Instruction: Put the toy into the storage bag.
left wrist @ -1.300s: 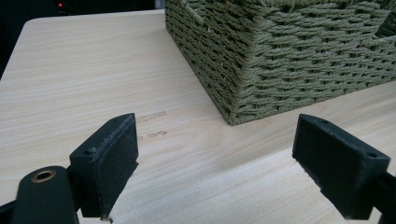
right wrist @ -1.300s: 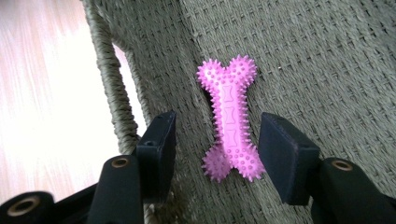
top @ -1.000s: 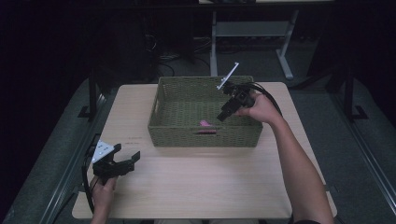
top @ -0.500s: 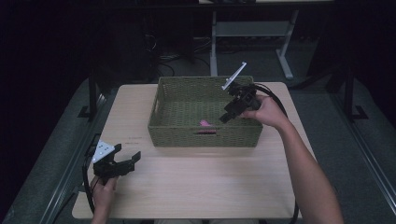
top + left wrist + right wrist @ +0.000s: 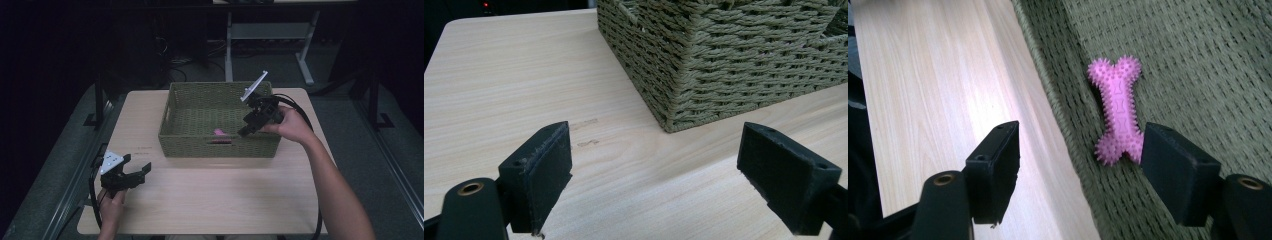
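Observation:
A pink spiky bone-shaped toy [image 5: 1118, 109] lies on the floor of a green woven basket [image 5: 190, 104], close to its near wall; from above the toy [image 5: 219, 132] is a small pink spot. My right gripper [image 5: 243, 131] hangs open over the basket's right part, tilted down toward the toy, nothing between its jaws [image 5: 1080, 167]. My left gripper [image 5: 138, 173] rests open at the table's front left corner, pointing toward the basket's near left corner [image 5: 674, 95], well apart from it.
The light wooden table [image 5: 215, 200] has wide bare room in front of the basket and to its left. Dark floor, a metal desk frame [image 5: 265, 30] and cables lie beyond the far edge. A black cable [image 5: 307, 120] trails from the right gripper.
The right gripper has lifted slightly and drawn back toward the basket's right side, its jaws staying open. The left gripper has barely shifted.

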A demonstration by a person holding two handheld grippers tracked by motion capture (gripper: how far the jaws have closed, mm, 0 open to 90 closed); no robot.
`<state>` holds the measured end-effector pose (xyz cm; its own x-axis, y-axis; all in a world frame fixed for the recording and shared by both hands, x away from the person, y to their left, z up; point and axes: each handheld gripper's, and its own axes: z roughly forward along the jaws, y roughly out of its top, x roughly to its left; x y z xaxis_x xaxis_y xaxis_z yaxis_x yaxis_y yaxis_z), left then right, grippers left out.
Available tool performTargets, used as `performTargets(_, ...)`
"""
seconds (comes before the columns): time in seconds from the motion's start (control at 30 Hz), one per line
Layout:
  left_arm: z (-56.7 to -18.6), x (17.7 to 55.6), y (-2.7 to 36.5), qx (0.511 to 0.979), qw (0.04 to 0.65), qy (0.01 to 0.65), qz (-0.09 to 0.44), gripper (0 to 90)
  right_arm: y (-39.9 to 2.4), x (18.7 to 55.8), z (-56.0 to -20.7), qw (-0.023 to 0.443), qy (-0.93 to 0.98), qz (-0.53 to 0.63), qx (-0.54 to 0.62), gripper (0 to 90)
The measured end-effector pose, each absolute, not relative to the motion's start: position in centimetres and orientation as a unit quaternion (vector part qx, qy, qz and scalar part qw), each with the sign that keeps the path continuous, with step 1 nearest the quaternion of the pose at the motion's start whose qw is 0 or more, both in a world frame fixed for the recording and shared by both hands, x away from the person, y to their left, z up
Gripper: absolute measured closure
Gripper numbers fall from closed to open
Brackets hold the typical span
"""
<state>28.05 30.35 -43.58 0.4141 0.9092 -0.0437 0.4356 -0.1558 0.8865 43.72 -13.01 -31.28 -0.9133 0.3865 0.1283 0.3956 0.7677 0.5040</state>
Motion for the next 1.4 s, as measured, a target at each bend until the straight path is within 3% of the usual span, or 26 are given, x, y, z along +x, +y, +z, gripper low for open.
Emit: performTargets(1.4,-43.7,28.0,30.2,0.715,0.443,0.471,0.265,13.8,-16.6,37.4,-34.4,0.001,-0.931,-0.289,-0.224,28.4)
